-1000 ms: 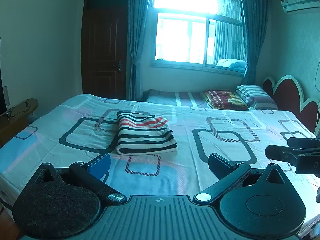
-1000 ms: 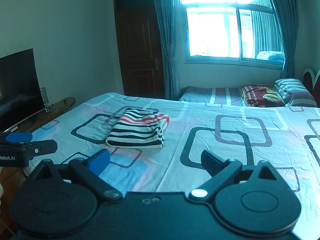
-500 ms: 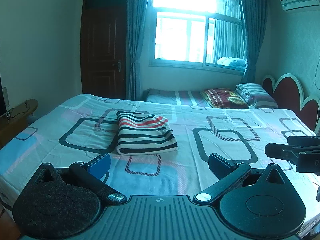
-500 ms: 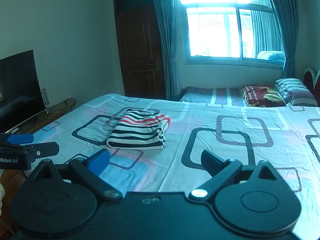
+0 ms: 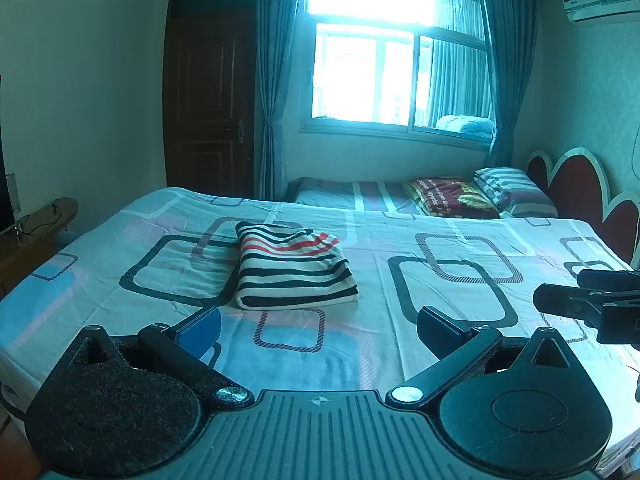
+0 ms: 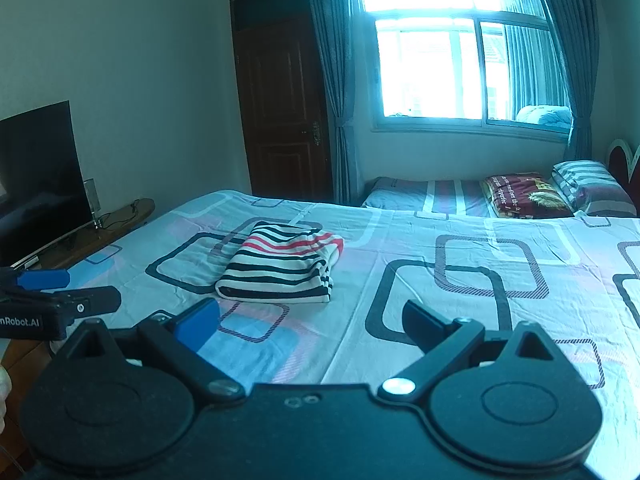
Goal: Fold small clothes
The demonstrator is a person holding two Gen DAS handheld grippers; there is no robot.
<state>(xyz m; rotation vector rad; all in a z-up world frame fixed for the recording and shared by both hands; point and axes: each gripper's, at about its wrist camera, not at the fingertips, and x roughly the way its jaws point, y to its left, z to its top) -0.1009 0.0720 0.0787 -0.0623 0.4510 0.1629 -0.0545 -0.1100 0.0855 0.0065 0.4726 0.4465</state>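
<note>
— Where's the striped garment (image 5: 294, 268)?
— Folded on the bed (image 5: 460, 248), toward its left edge.
— And each gripper?
— Left gripper (image 5: 320, 326) and right gripper (image 6: 312, 320) both spread wide, empty, above the near edge.

Readable text was sparse. "nRobot.AI" in white, cut off at the frame edge, stood on the left gripper (image 6: 60, 292) body in the right wrist view. The red pillow (image 6: 524, 196) carried lettering, possibly "perfec", otherwise too small to read.
</note>
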